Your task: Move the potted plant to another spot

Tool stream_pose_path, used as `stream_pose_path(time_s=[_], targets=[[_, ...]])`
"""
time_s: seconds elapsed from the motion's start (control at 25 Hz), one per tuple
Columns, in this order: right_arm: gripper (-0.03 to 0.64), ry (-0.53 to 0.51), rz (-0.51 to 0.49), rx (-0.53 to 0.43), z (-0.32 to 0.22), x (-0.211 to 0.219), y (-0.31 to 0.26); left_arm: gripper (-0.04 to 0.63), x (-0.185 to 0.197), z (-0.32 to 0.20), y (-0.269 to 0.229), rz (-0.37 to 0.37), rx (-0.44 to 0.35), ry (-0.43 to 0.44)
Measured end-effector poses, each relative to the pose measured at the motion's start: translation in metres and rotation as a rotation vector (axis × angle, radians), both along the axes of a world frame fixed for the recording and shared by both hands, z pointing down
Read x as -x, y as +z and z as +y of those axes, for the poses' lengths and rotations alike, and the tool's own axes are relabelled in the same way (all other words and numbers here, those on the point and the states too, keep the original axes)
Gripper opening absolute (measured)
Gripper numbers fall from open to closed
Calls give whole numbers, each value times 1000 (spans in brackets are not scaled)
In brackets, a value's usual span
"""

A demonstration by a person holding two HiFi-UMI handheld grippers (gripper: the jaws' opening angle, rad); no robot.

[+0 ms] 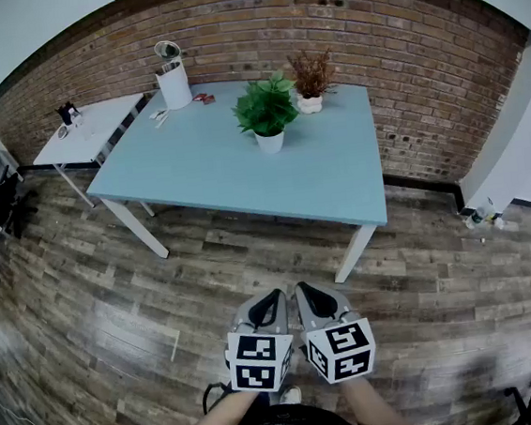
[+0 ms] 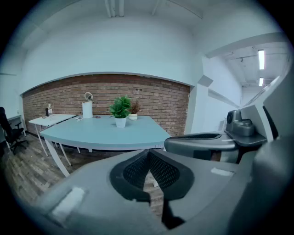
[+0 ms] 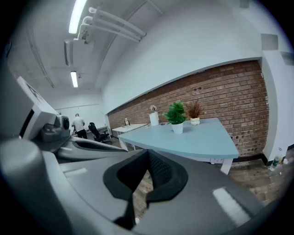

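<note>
Figure: both grippers held over the plank floor [image 1: 95,300], facing the desk. The left gripper [image 1: 273,298] and the right gripper [image 1: 304,291] are shown side by side, each with a cube bearing square black-and-white markers. In the left gripper view the jaws are seen brought together at their tips, with only floor behind them. In the right gripper view the jaws are likewise closed tip to tip on nothing.

The potted plant [image 1: 266,112] is seen well ahead of both pairs of jaws, standing on the far half of the pale blue desk [image 1: 234,186]. It appears a little left of the left jaws' line and a little right of the right jaws' line. Its white pot is upright, so the long axis is vertical and the green foliage points upward.

Just beyond it, nearer the brick wall [image 1: 419,59], a second white pot with reddish-brown dried foliage [image 1: 311,79] is shown. A white cylindrical appliance [image 1: 173,80] stands at the desk's far left corner, beside a small white desk [image 1: 87,129].
</note>
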State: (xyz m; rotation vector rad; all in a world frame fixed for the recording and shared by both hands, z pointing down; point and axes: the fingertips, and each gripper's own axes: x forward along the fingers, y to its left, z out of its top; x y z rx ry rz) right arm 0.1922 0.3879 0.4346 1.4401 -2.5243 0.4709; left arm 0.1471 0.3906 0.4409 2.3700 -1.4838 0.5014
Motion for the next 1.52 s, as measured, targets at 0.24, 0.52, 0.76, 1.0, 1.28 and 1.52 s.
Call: stream_pose_path(time_s=[0.24,0.52,0.76,1.0,1.28,1.52], targets=[[5,-1,4,2,-9,-4,2,-3,-4,-9,2,-2,2,5],[6,19,17,5,-28,2,7,-3,3,-28,10,20,14,14],[6,29,37,25,-55,12,16,-3,12,-55,15,41,26,25],[6,43,45,45,-91,26,22,-3,29,-92,19,50,39,34],[6,68,53,66,-140,49,22,-3,51,-143,18,67,64,61],[6,100,70,84,-184,63,22,-3,65,-190,16,83,72,95]])
